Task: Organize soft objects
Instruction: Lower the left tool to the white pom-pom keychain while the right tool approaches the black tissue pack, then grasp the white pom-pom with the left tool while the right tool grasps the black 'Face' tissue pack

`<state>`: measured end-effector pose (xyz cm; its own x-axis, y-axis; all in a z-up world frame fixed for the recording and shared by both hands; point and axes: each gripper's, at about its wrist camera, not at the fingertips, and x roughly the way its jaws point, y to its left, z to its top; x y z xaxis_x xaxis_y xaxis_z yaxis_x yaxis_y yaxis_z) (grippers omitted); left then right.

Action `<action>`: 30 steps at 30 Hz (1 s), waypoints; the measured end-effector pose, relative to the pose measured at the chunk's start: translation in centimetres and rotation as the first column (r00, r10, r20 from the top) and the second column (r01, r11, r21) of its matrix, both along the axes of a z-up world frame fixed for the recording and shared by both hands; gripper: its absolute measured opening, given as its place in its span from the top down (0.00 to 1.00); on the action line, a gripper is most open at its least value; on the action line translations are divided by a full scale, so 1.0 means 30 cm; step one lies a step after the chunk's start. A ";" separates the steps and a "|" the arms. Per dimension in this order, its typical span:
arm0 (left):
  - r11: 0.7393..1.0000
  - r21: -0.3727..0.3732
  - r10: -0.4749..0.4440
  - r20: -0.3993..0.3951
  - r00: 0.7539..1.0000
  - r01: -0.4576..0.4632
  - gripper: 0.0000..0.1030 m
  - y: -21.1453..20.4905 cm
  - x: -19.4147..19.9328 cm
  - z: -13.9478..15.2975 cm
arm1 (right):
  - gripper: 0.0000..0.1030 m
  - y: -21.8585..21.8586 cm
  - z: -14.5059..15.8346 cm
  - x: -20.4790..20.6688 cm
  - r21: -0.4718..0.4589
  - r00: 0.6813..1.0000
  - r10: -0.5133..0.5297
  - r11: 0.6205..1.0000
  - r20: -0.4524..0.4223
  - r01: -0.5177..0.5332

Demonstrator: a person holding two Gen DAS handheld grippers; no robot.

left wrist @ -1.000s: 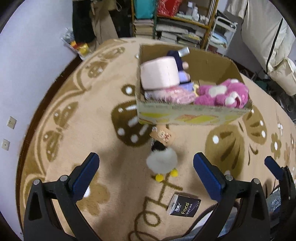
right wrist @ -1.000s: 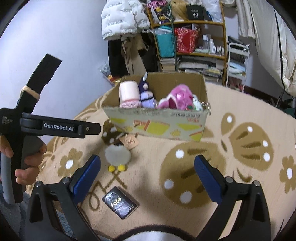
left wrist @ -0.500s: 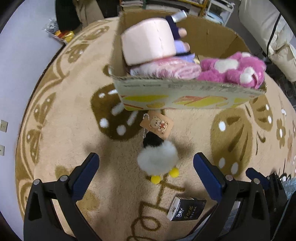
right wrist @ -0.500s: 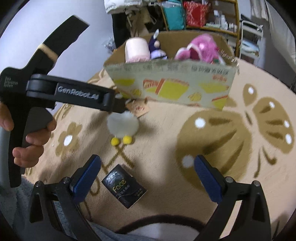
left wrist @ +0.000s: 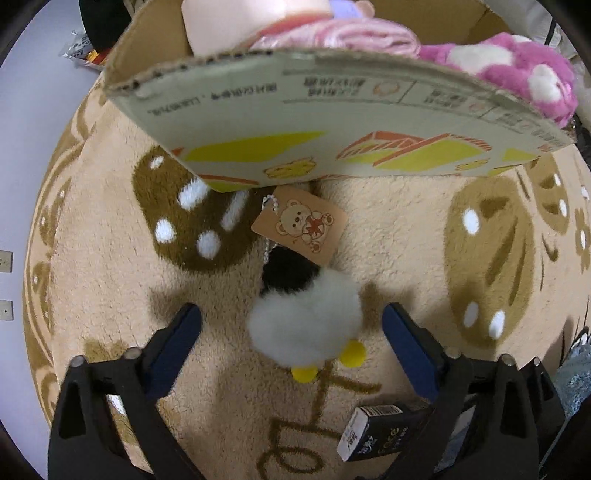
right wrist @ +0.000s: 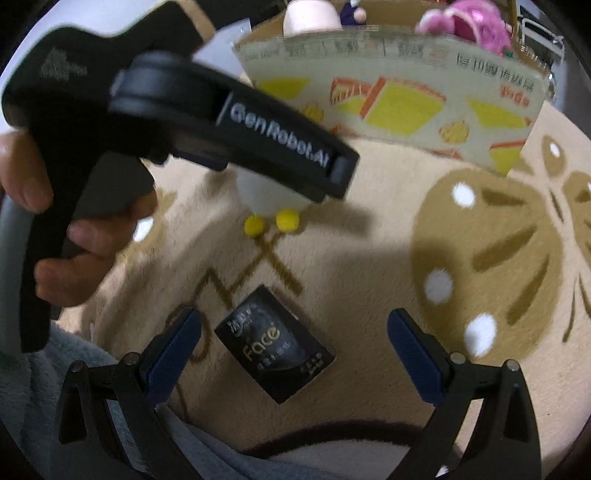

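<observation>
1. Cardboard box [left wrist: 332, 122] already holds pink soft toys [left wrist: 517, 70].
2. The fluffy white toy [left wrist: 306, 325] lies on the rug [left wrist: 399, 236], between the closing left tongs [left wrist: 291, 325], untouched.
3. The right tongs [right wrist: 291, 332] are wide open over a black packet [right wrist: 275, 343].

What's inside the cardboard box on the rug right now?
The cardboard box holds a pale pink plush, a rolled pink cloth, a magenta plush and a purple toy. Its front wall hides whatever lies lower down.
</observation>
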<state>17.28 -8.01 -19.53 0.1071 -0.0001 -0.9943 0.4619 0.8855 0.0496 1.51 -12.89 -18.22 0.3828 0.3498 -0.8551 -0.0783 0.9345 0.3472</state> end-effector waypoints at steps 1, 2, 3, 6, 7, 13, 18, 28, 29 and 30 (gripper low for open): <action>1.000 0.006 0.005 -0.006 1.000 -0.005 0.16 -0.001 0.002 -0.009 | 0.00 0.012 -0.011 0.000 -0.033 1.000 0.012 0.999 -0.013 -0.012; 1.000 0.018 0.015 -0.015 1.000 -0.014 0.17 0.003 0.006 -0.021 | 0.00 0.023 -0.020 0.000 -0.054 1.000 0.021 0.998 -0.022 -0.022; 0.999 0.026 0.021 -0.017 1.000 -0.020 0.17 0.007 0.012 -0.030 | 0.00 0.030 -0.027 -0.001 -0.067 0.999 0.027 0.997 -0.032 -0.029; 0.999 0.039 0.036 -0.021 0.999 -0.035 0.24 0.013 0.020 -0.050 | 0.07 0.034 -0.044 -0.011 -0.048 0.998 0.035 0.998 -0.056 -0.038; 0.999 0.040 0.037 -0.021 0.999 -0.036 0.28 0.015 0.022 -0.052 | 0.09 0.031 -0.046 -0.015 -0.051 0.998 0.035 0.998 -0.054 -0.038; 1.000 0.015 0.010 -0.026 1.000 -0.010 0.50 0.027 0.008 -0.059 | 0.35 0.026 -0.048 -0.020 -0.021 0.998 0.027 0.999 -0.057 -0.028; 1.000 0.011 0.019 0.022 1.000 -0.019 0.68 0.022 -0.039 -0.037 | 0.45 0.006 -0.047 -0.023 -0.032 0.998 0.005 0.999 -0.063 -0.007; 0.997 -0.001 0.083 0.065 0.994 -0.083 0.73 0.075 -0.076 -0.020 | 0.46 -0.005 -0.047 -0.048 -0.081 0.994 -0.026 0.997 -0.108 0.017; 0.996 0.008 0.084 0.089 0.992 -0.085 0.73 0.082 -0.084 -0.007 | 0.46 -0.020 -0.047 -0.051 -0.079 0.992 -0.054 0.996 -0.115 0.045; 0.996 0.009 0.086 0.099 0.991 -0.088 0.73 0.090 -0.082 0.001 | 0.47 -0.038 -0.047 -0.055 -0.076 0.990 -0.081 0.994 -0.118 0.072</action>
